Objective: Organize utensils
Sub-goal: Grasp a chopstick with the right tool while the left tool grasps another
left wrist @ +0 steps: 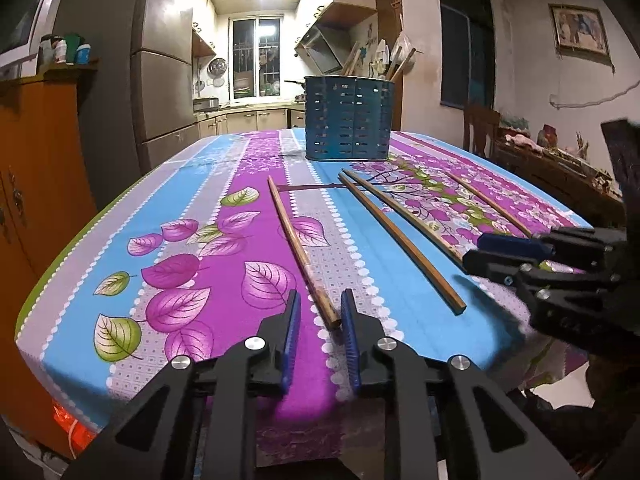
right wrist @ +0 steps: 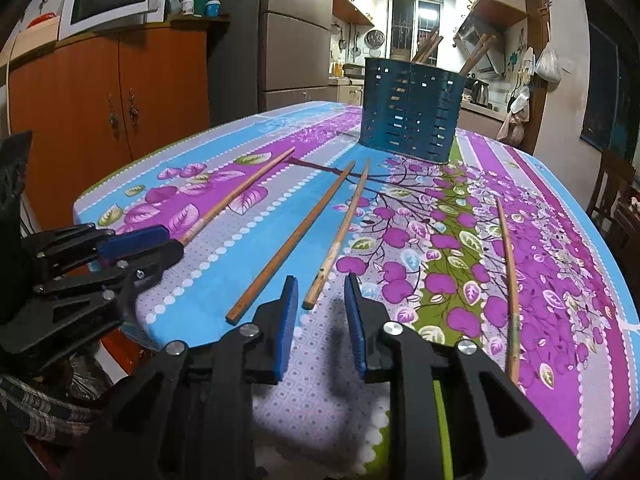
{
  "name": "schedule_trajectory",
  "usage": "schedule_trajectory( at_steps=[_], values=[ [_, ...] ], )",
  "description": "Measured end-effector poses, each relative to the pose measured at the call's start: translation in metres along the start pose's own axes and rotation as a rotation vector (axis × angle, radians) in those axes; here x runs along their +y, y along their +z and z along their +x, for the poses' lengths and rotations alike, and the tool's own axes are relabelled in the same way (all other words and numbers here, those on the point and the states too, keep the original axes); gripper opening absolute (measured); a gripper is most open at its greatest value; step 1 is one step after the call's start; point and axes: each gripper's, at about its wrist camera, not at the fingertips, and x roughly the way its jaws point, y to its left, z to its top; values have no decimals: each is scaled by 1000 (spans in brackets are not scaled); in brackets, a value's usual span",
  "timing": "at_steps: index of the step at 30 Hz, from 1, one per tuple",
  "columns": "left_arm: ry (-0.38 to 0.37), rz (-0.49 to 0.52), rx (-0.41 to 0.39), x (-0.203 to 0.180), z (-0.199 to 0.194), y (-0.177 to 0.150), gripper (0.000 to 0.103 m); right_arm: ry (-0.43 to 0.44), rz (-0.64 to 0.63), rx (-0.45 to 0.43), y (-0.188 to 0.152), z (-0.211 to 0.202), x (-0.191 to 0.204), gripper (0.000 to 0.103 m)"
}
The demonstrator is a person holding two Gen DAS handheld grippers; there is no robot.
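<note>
Four long brown wooden chopsticks lie across the frame's middle on the floral tablecloth [left wrist: 192,208], short of the blue perforated metal holder [left wrist: 349,118] at upper centre. The left gripper [left wrist: 320,312] has its jaws narrowed around the leftmost chopstick [left wrist: 298,244], its end just touching one pad. The right gripper [right wrist: 321,300] has its jaws equally narrow, holding nothing, the third chopstick [right wrist: 340,236] ending just ahead. Risk: so near the end, either thin stick could pivot or slip out.

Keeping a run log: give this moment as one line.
left tongs: astride near end of leftmost chopstick, unclamped | right tongs: astride near end of third chopstick from left, unclamped | blue holder: upright
</note>
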Motion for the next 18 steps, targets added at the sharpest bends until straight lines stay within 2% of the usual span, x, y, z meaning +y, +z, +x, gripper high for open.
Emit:
schedule_trajectory(
  at_steps=[3,4,5,18],
  values=[
    [5,-17,2,2,0,0,14,-1,10,2,-2,6,-1,16],
    [8,-24,1,3,0,0,11,-1,17,1,-1,6,-1,9],
    [12,-29,1,4,0,1,10,0,25,0,-2,7,-1,7],
    [31,-72,-6,10,-4,2,7,5,105,-36,-1,0,-10,5]
  ],
)
